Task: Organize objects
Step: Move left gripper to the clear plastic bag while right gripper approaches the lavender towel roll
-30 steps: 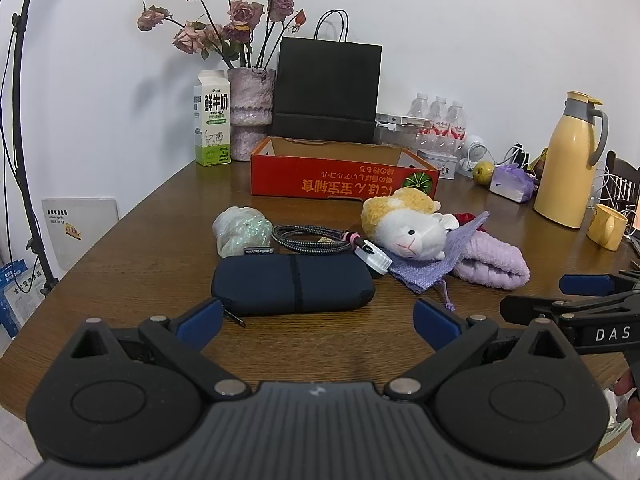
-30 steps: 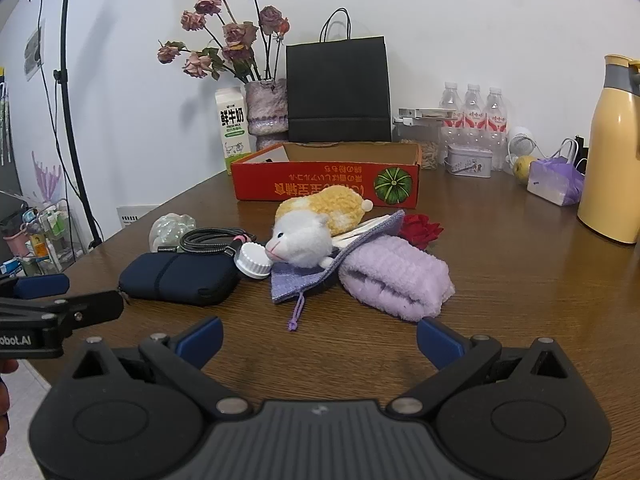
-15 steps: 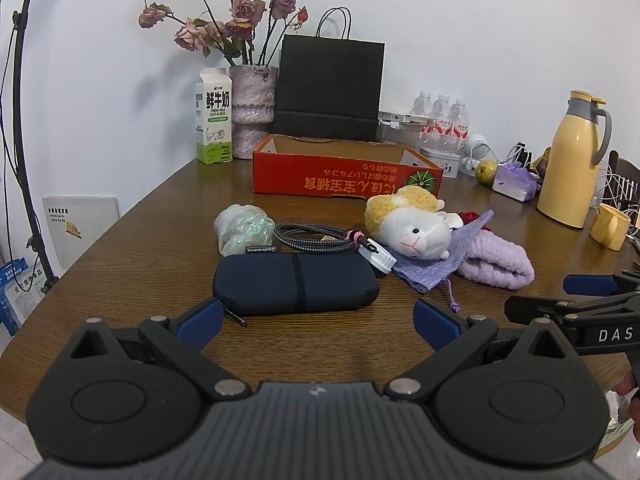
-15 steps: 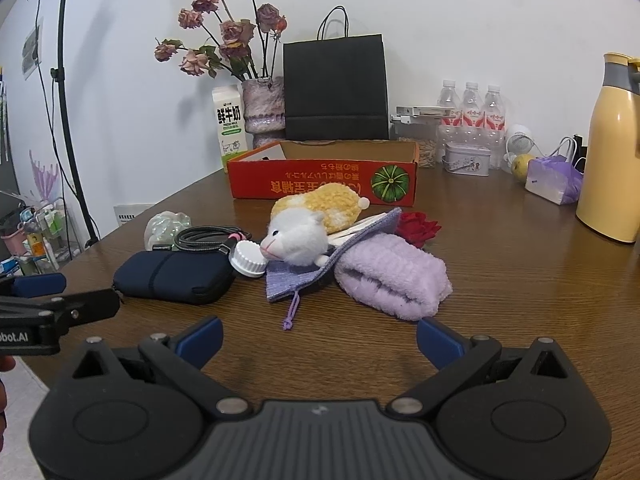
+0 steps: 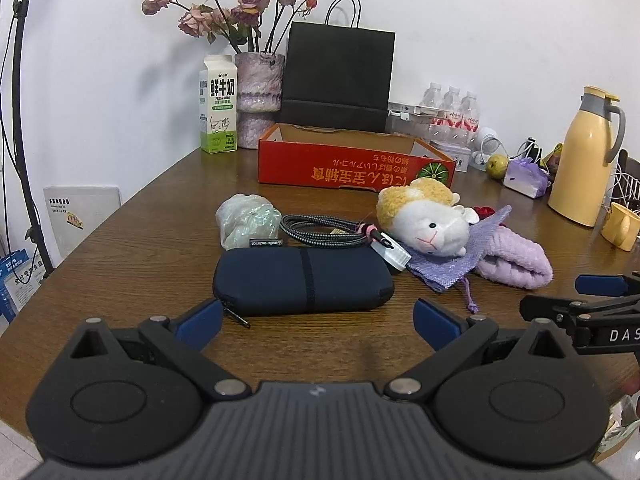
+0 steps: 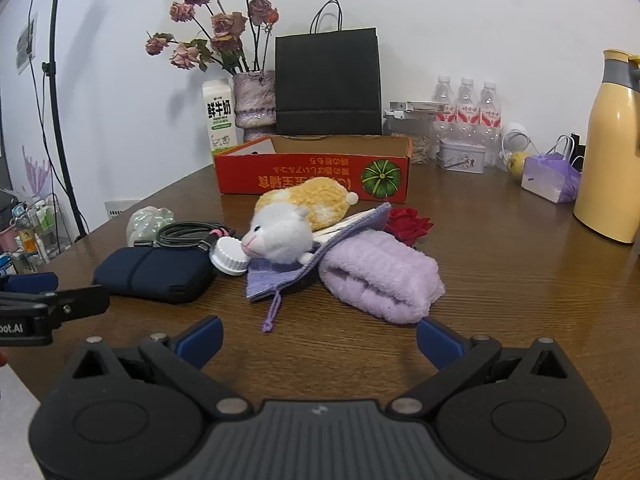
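While both grippers hover open and empty, the left gripper [image 5: 316, 318] should straddle the navy pouch [image 5: 303, 280] at frame centre; the right gripper [image 6: 319, 338] faces the lilac towel [image 6: 380, 274].

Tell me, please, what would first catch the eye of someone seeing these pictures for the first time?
Likely the plush hamster, lying mid-table on a lilac pouch beside a rolled purple towel. Next, the red cardboard box behind it. The dark blue case lies just ahead of the left gripper, whose jaws are open.
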### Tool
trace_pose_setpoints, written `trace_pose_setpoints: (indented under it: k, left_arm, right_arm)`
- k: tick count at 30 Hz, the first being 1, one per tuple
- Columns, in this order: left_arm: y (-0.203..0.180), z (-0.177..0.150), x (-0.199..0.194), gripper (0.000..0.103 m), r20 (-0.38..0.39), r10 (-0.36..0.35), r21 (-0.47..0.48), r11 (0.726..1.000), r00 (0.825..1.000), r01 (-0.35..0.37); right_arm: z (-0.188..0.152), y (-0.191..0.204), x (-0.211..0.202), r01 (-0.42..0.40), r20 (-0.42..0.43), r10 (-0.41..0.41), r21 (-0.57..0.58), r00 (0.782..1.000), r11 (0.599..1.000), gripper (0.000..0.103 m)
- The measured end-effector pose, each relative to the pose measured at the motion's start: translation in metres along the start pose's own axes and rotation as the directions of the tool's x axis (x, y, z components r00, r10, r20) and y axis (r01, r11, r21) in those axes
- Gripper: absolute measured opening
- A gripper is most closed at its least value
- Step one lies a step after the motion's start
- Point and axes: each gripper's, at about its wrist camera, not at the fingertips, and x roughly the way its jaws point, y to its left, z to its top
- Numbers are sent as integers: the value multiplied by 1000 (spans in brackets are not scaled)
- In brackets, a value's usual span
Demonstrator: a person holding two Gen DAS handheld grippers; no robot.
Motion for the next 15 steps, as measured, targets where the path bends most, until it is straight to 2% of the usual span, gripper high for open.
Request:
trace_pose_setpoints:
  k: [15]
  left_arm:
    - [9,14,31,103,-16,48,-15,999,999,-48]
  right_arm:
    - [10,-18,29,39,-23,-40,-34,999,999,103]
